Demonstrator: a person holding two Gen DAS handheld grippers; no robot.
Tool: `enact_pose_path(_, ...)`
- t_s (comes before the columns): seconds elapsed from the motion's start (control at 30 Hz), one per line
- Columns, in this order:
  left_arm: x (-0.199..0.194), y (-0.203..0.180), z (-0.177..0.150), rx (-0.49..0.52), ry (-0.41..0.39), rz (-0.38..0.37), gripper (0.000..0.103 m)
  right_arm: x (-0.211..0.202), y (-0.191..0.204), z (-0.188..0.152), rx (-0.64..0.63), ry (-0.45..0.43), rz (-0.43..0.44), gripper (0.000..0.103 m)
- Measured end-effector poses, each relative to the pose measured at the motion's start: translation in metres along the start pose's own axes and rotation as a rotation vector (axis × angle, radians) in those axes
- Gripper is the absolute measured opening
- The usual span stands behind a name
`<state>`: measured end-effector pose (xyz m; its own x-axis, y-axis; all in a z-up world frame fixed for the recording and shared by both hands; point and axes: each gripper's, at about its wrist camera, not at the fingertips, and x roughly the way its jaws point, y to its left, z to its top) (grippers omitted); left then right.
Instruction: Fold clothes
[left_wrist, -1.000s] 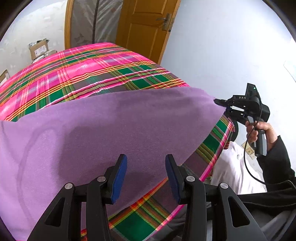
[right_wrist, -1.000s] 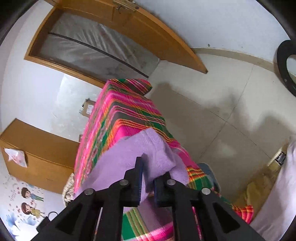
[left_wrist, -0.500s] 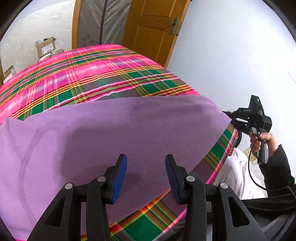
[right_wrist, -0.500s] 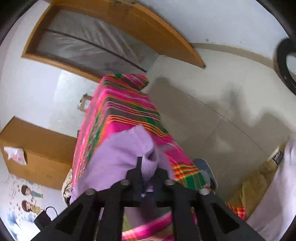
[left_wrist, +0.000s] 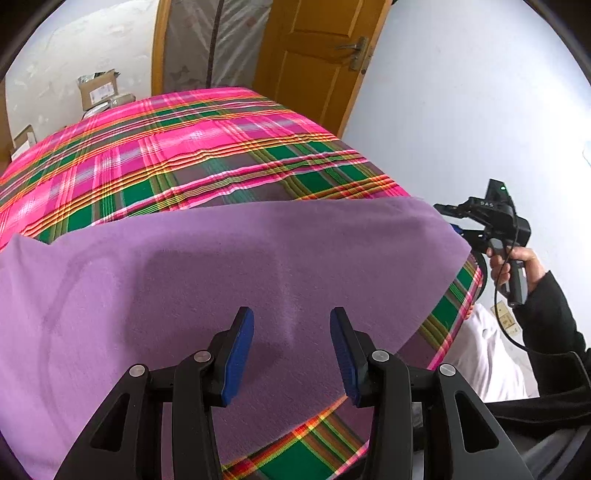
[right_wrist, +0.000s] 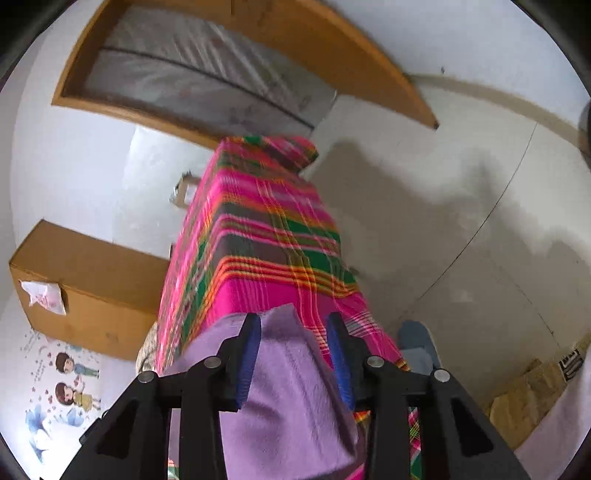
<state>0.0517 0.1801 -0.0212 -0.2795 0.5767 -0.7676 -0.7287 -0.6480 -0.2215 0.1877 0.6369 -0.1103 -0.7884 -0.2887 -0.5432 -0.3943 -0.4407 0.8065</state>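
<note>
A purple cloth (left_wrist: 221, 266) lies spread flat over the near part of a table with a pink and green plaid cover (left_wrist: 184, 147). My left gripper (left_wrist: 291, 321) hovers open over the cloth's near edge, with nothing between its blue pads. In the left wrist view my right gripper (left_wrist: 452, 221) is at the cloth's right corner, held by a hand. In the right wrist view the right gripper (right_wrist: 293, 325) has its jaws opening. The corner of the purple cloth (right_wrist: 288, 398) lies loose between the fingers, and the pads do not press on it.
A wooden door (left_wrist: 321, 55) and cardboard boxes (left_wrist: 98, 88) stand beyond the table's far end. A wooden cabinet (right_wrist: 85, 288) is at the table's left side. A dark sleeve (left_wrist: 546, 317) and a white fabric (left_wrist: 491, 354) are off the table's right edge.
The right gripper was shut on the lifted cloth corner; now its jaws have parted and the corner lies flat on the table. The right hand sank and moved forward. The left gripper stayed put.
</note>
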Motion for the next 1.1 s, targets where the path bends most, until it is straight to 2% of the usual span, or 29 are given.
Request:
enact_pose_path(0.07,0.001,0.0,0.001,-0.003,0.003,0.004,0.045,0.009,-0.002,0.001,-0.001,0.033,0.018,0.038)
enact_pose_path(0.13,0.002,0.001,0.001,-0.006,0.005,0.007,0.045,0.01,0.001,0.001,-0.02,0.033,0.029,0.011)
enact_pose_path(0.17,0.002,0.001,0.001,-0.008,0.005,0.008,0.045,0.008,0.005,0.0,-0.037,0.024,0.032,0.007)
enact_pose_path(0.27,0.004,0.002,0.003,-0.012,0.005,0.012,0.045,-0.005,0.015,0.001,-0.082,-0.035,0.039,0.005)
enact_pose_path(0.4,0.005,0.002,0.003,-0.016,0.006,0.012,0.045,-0.024,0.022,0.007,-0.113,-0.113,0.062,0.004)
enact_pose_path(0.53,0.004,0.004,0.002,-0.02,0.007,0.013,0.045,-0.017,0.018,0.008,-0.098,-0.101,0.023,0.004)
enact_pose_path(0.67,0.001,0.005,0.001,-0.021,0.001,0.02,0.045,-0.023,0.033,0.013,-0.128,-0.142,0.034,0.004)
enact_pose_path(0.87,0.0,0.007,-0.001,-0.03,-0.003,0.015,0.045,0.004,0.012,0.014,-0.077,-0.054,-0.038,0.004)
enact_pose_path(0.97,-0.001,0.008,-0.001,-0.031,-0.006,0.016,0.045,0.002,0.006,0.004,-0.045,-0.055,-0.036,0.013)
enact_pose_path(1.03,-0.001,0.009,-0.001,-0.036,-0.009,0.015,0.045,-0.007,0.003,-0.003,-0.019,-0.075,-0.027,0.014)
enact_pose_path(1.1,-0.001,0.011,-0.001,-0.04,-0.012,0.013,0.045,-0.021,-0.003,-0.013,0.01,-0.099,-0.011,0.029)
